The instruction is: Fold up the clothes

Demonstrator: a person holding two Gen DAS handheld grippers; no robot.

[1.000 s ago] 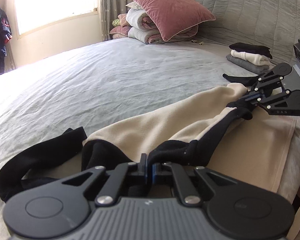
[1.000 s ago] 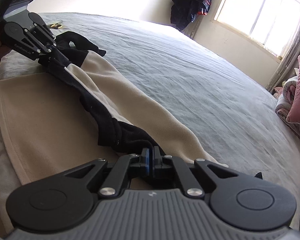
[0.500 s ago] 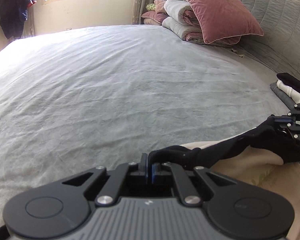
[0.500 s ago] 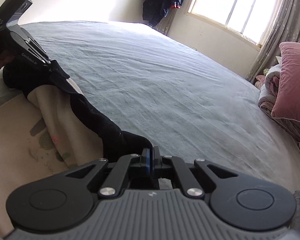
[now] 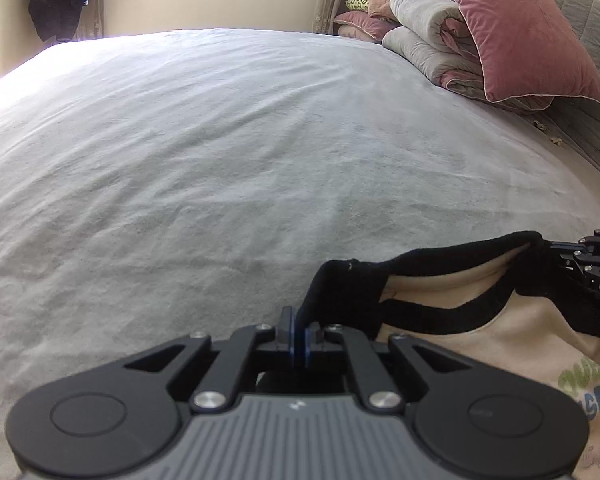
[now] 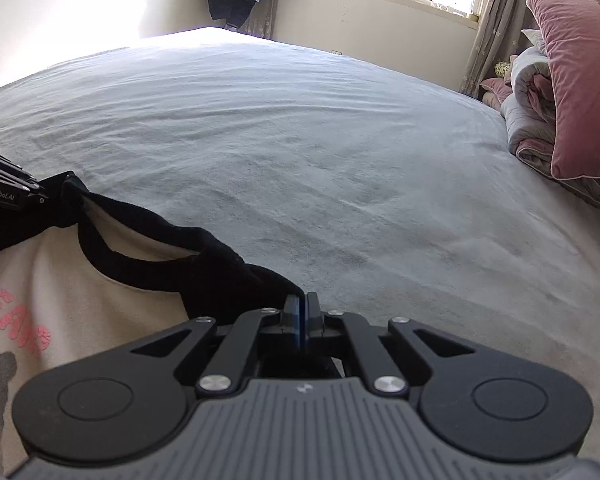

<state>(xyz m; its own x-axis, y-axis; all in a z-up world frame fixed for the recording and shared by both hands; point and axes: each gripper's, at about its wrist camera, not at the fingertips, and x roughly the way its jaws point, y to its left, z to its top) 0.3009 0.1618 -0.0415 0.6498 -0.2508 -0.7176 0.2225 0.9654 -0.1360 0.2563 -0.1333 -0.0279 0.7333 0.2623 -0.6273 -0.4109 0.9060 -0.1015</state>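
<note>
Wide bed under a pale grey wrinkled cover (image 5: pixel 228 152): spreads ahead of both tongs, with bare cover out to the far edge. At the head end, stacked rolled grey quilts with a dusty-pink velvet pillow (image 5: pixel 524 36) on top.

Cream sweatshirt with black collar band and black sleeves (image 5: pixel 496 320): hangs along the near edge of the bed, printed front turned up toward the cameras, lower part out of frame. Long axis of the held top edge: side to side, parallel to the near bed edge, spanning from one pair of tongs to the other. Black neckline loop (image 6: pixel 140 264) sags between the two grips.

Left tongs (image 5: pixel 299 334): pinched tight on black fabric at the garment's one shoulder. Right tongs (image 6: pixel 301 320): likewise clamped on black fabric at the opposite shoulder; seen in the left view at the far right edge.

Governing relation: garment lies behind and below both grips, open bed straight ahead. Neither arm nearer; both level on the same edge. Probable requirement: equal forward travel, edge kept taut and square to the bed, to lay the piece flat.
</note>
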